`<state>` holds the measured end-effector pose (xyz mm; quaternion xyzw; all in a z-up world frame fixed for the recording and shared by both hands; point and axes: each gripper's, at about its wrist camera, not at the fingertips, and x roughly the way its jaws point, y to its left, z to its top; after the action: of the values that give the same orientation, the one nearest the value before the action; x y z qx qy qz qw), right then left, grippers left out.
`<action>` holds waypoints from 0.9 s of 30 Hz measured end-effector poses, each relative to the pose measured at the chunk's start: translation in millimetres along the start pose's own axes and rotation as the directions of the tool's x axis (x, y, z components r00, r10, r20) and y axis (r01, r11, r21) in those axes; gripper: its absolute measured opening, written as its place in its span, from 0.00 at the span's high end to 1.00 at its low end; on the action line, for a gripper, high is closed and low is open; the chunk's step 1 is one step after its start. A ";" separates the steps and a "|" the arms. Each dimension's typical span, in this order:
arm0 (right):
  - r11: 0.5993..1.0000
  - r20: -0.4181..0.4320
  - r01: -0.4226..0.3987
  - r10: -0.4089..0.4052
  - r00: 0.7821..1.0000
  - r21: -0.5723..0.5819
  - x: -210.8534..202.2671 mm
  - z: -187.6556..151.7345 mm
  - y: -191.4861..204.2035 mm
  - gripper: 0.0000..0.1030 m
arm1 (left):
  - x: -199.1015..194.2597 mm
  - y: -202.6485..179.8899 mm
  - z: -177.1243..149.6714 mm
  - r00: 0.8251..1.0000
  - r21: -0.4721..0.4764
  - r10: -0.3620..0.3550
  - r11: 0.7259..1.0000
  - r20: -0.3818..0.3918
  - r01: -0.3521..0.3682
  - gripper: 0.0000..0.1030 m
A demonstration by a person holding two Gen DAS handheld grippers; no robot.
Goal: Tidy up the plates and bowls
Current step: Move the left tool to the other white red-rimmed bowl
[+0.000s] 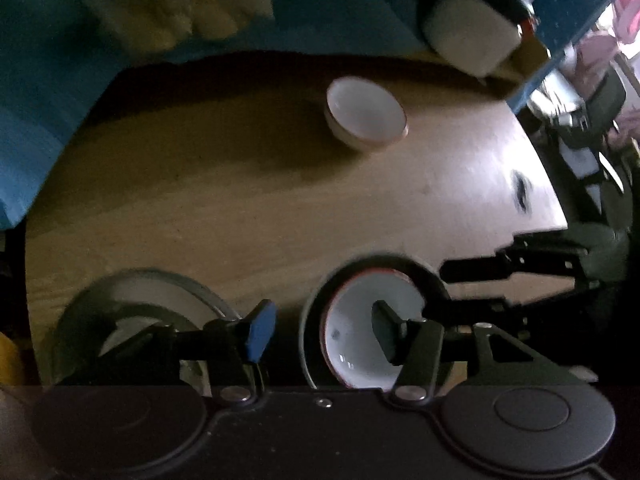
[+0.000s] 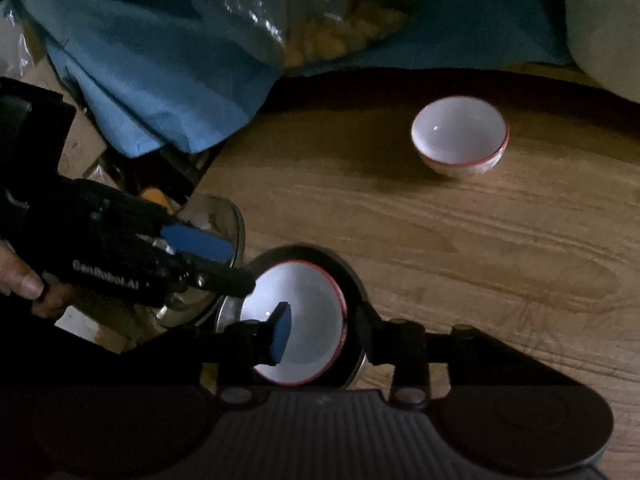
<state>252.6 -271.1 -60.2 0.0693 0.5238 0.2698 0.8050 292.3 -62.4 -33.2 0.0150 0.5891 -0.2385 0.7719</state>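
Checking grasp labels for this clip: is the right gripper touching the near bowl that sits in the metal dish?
Cannot tell. In the right wrist view the right gripper straddles the near bowl's rim, one finger inside, one outside, but no contact or gap shows plainly.

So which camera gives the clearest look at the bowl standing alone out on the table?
The right wrist view: the lone bowl is sharp there, its red rim and white inside plain. The left wrist view shows it too, but blurred.

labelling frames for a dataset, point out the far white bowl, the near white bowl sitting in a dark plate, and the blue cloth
far red-rimmed white bowl (image 2: 460,132), right wrist view, inner wall
near red-rimmed white bowl on dark plate (image 2: 308,292), right wrist view, inner wall
crumpled blue cloth (image 2: 160,80), right wrist view, middle fold
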 end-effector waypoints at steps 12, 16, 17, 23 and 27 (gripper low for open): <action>0.997 0.094 0.037 -0.043 0.995 0.063 -12.8 4.5 -16.4 0.23 | 6.0 10.0 22.5 0.994 -0.044 0.107 0.993 0.022 -0.106 0.01; 0.995 0.121 0.054 -0.064 0.991 0.082 -15.5 5.3 -22.2 0.10 | 9.5 8.7 27.4 0.993 -0.042 0.108 0.993 0.037 -0.107 0.01; 0.995 0.125 0.057 -0.067 0.990 0.086 -16.5 4.7 -24.0 0.08 | 10.0 8.4 28.7 0.993 -0.046 0.106 0.993 0.041 -0.104 0.01; 0.989 0.169 0.087 -0.108 0.980 0.123 -20.2 4.1 -32.4 0.00 | 12.4 7.6 35.0 0.991 -0.065 0.117 0.991 0.065 -0.113 0.01; 0.979 0.206 0.121 -0.154 0.966 0.163 -24.0 0.5 -38.6 0.00 | 11.3 5.5 36.1 0.987 -0.082 0.140 0.988 0.079 -0.133 0.01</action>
<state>259.6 -315.8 -55.8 0.1216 0.4547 0.1642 0.8669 329.2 -72.6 -34.0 0.0156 0.5623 -0.1625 0.8107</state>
